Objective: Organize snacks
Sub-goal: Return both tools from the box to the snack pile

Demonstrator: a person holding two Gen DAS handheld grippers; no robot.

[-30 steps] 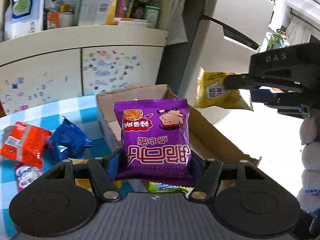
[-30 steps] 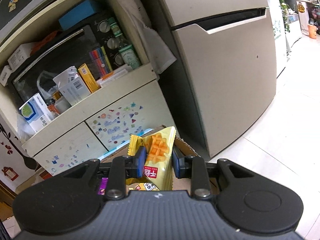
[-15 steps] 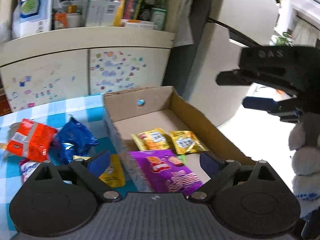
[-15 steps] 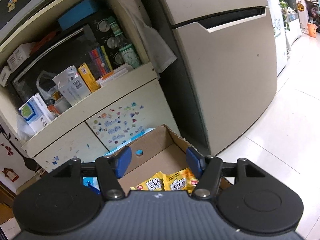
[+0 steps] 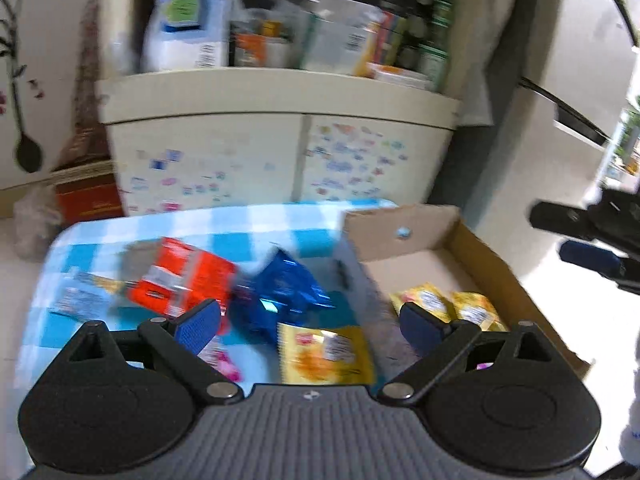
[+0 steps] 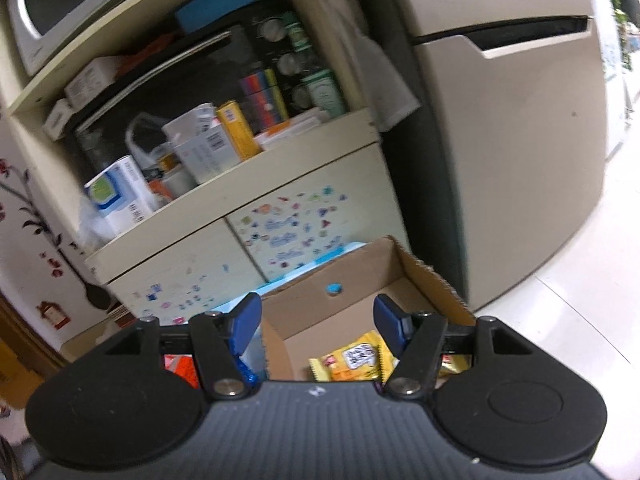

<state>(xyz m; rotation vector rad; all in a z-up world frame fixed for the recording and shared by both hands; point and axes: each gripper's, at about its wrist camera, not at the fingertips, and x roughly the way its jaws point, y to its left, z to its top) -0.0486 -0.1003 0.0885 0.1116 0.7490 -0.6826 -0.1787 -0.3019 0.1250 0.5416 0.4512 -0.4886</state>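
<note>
My left gripper [image 5: 310, 320] stands wide open and holds nothing, over the blue-checked table [image 5: 256, 220]. Below it lie a blue packet [image 5: 284, 292], an orange-red packet [image 5: 180, 280], a yellow packet [image 5: 324, 352] and a pink one [image 5: 222, 360]. To its right stands the cardboard box [image 5: 400, 236] with two yellow packets [image 5: 430, 304] inside. In the left wrist view the right gripper [image 5: 550, 234] hovers over the box's right side. In the right wrist view my right gripper [image 6: 318, 320] hangs above the box [image 6: 360, 268]. Its jaws are opening with nothing between them. A yellow packet [image 6: 352, 360] lies below.
A cream cabinet [image 5: 280, 152] with stickers on its doors stands behind the table, its shelf crowded with boxes and bottles. A fridge [image 6: 500, 160] rises to the right of it. White floor lies right of the box. A fuzzy white sleeve [image 5: 632, 420] shows at the right edge.
The left gripper let the purple packet go into the box, opened wide and swung left over the table's packets. The right gripper let its yellow packet drop into the box and opened.
</note>
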